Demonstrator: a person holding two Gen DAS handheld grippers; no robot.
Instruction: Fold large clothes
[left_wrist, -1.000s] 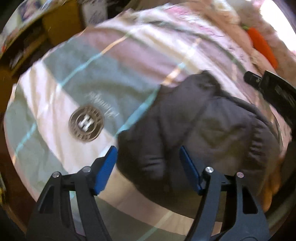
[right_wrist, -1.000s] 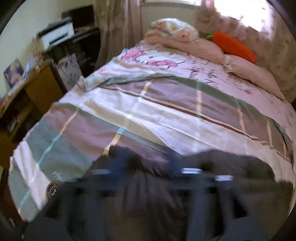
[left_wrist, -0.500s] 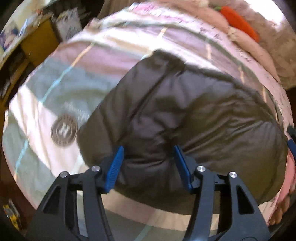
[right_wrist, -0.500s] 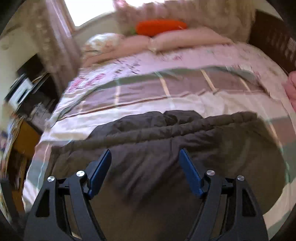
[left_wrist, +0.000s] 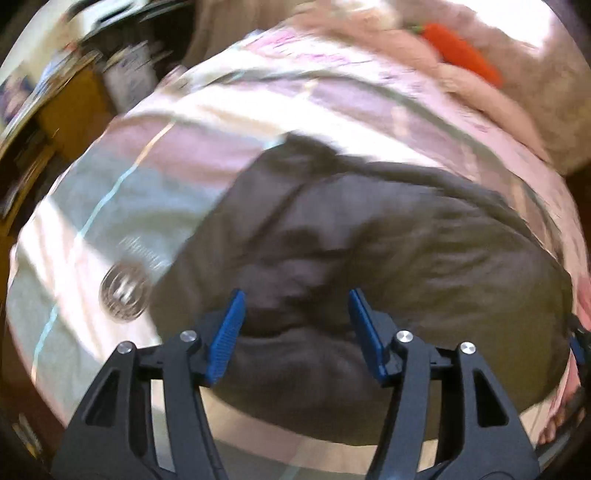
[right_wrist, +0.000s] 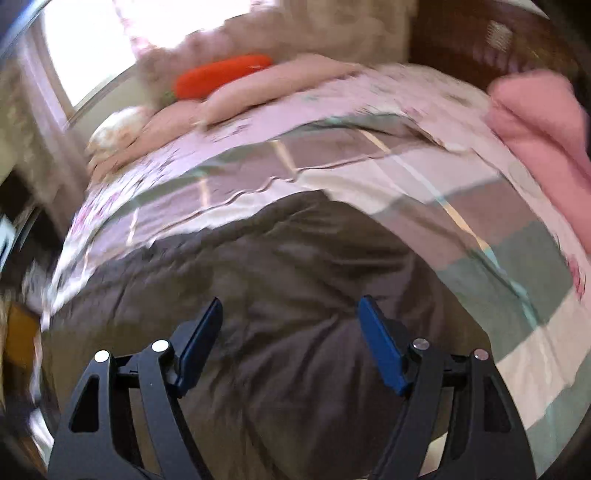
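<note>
A large dark brown padded garment (left_wrist: 388, 266) lies bunched and folded over on the striped bedspread (left_wrist: 155, 177); it also fills the lower middle of the right wrist view (right_wrist: 280, 280). My left gripper (left_wrist: 295, 314) is open and empty, its blue pads just above the garment's near left part. My right gripper (right_wrist: 290, 325) is open and empty over the garment's near right part. Both views are blurred by motion.
Pink pillows (right_wrist: 266, 88) and an orange carrot-shaped cushion (right_wrist: 221, 75) lie at the head of the bed. A pink folded cloth (right_wrist: 539, 110) lies at the bed's right side. A wooden desk (left_wrist: 70, 110) stands left of the bed.
Both grippers have shifted over the garment. The left view has pulled back a little; the right view has swung towards the right side of the bed. Both stay open.
</note>
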